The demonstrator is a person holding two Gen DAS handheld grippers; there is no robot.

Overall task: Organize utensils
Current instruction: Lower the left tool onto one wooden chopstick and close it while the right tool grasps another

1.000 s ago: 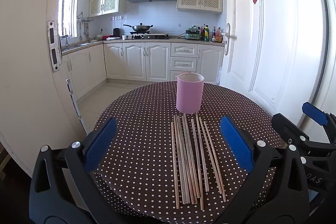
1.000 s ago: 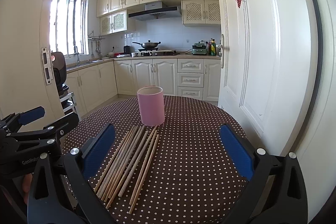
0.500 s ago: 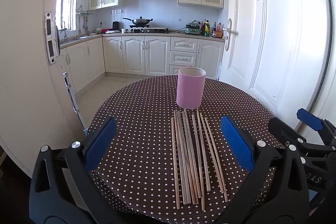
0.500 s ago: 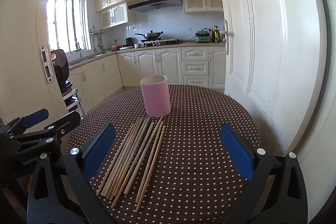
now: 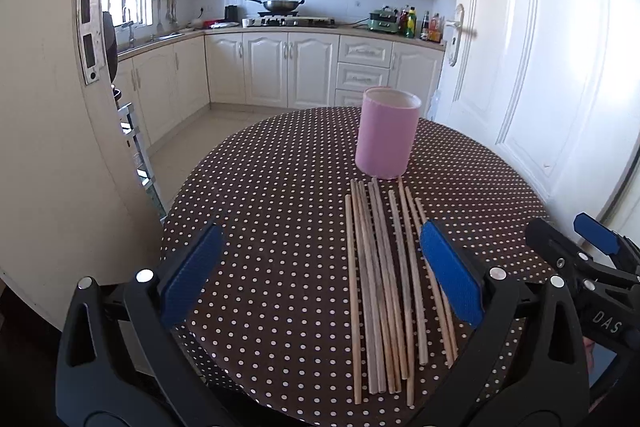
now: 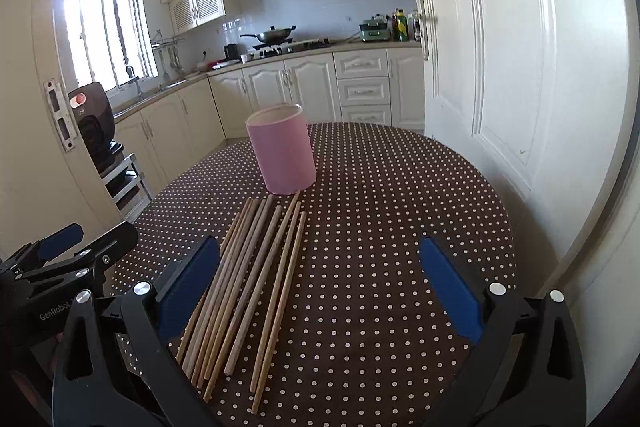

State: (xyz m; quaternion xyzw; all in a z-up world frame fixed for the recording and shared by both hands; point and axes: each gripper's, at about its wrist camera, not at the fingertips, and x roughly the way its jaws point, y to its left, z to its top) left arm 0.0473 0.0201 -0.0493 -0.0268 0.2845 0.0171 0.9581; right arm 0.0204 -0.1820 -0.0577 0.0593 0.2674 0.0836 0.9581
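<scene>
Several wooden chopsticks [image 5: 384,283] lie side by side on the round polka-dot table [image 5: 272,211], pointing at a pink cylindrical holder [image 5: 386,139] that stands upright just beyond their far ends. My left gripper [image 5: 320,271] is open and empty, hovering above the near end of the chopsticks. My right gripper [image 6: 320,283] is open and empty, above the table just right of the chopsticks [image 6: 248,287]. The holder [image 6: 282,151] stands ahead of it. Each gripper shows in the other's view, the right one [image 5: 588,247] and the left one [image 6: 68,247].
A white door [image 6: 500,67] stands close to the table's right edge. A white door frame [image 5: 44,107] is on the left, with a metal rack [image 6: 124,179] holding a black appliance beside it. Kitchen cabinets [image 5: 280,71] line the far wall.
Both grippers have moved forward and lower toward the table; the chopsticks and holder look larger and closer. Both stayed open. Nothing on the table has moved.
</scene>
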